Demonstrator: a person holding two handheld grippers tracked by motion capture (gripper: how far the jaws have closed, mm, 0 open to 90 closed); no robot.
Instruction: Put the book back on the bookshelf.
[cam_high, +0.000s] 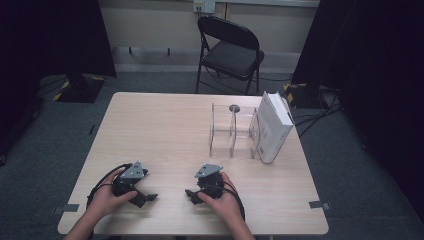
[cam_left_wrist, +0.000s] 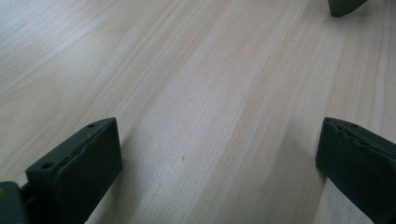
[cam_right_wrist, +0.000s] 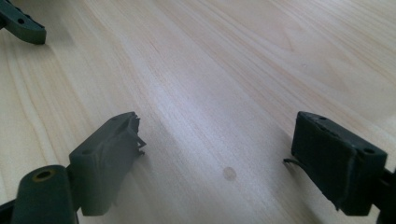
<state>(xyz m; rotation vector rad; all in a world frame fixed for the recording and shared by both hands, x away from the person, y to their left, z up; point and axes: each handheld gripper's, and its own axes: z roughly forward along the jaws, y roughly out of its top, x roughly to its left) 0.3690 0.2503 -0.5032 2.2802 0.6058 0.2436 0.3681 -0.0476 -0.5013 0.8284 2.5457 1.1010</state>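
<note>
Nearest the camera, the left gripper (cam_high: 144, 196) and right gripper (cam_high: 192, 194) rested on the wooden table (cam_high: 165, 125) at its near edge, each with jaws spread wide and holding nothing. The white book (cam_high: 273, 126) stood upright at the far right, leaning against the clear acrylic rack (cam_high: 233, 131), well apart from both. It looked stiff, fairly heavy and smooth-covered; gripping across the spine seemed safest. The high view alone gave book and rack; the gripper views gave bare woodgrain between the jaws and worn pad (cam_right_wrist: 122, 140) edges.
</note>
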